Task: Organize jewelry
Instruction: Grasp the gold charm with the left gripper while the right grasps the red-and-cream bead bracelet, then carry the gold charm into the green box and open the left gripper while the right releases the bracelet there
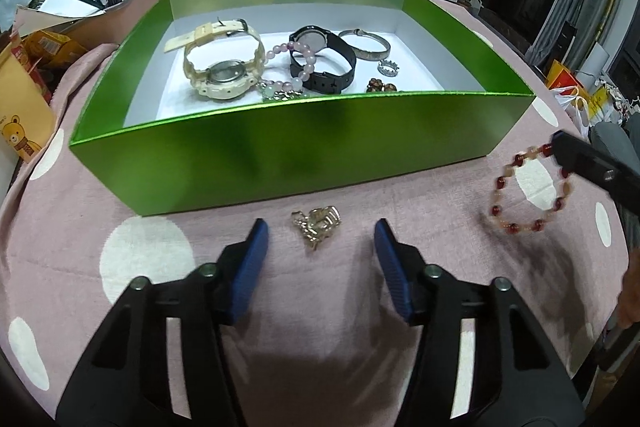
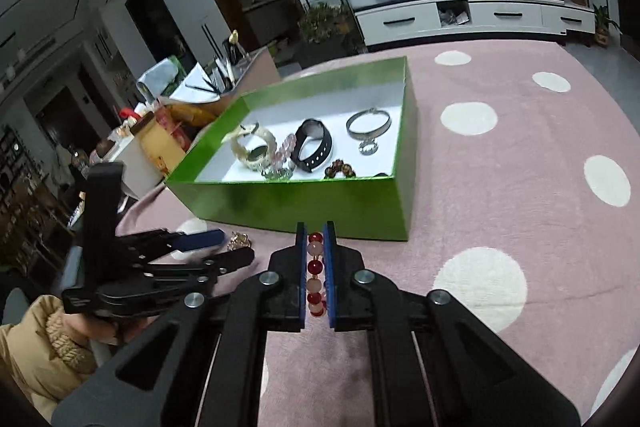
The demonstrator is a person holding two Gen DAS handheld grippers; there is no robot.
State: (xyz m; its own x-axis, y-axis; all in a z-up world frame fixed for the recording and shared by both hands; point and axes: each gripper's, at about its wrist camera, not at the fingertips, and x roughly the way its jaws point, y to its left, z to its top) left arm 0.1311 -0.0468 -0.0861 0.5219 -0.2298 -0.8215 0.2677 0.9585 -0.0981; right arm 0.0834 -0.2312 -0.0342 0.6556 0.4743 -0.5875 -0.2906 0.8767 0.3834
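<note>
The left gripper (image 1: 321,227) stands spread around a gold trinket (image 1: 317,223) on the dotted cloth (image 1: 360,195). At three o'clock, the right gripper (image 2: 315,231) clamps a red bead bracelet (image 1: 528,193). Beyond, at twelve o'clock, the green box (image 1: 280,143) holds watches.

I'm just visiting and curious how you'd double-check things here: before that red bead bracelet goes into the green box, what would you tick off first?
1. Red bead bracelet clamped in the right gripper: ok.
2. Bracelet lifted clear of the pink cloth: ok, it dangles above its shadow.
3. Green box open on top: ok.
4. Bare white floor free in the box: ok, near the right wall.
5. Left gripper out of the way: ok, open around the gold trinket.
6. Grip firm enough: cannot tell.
</note>
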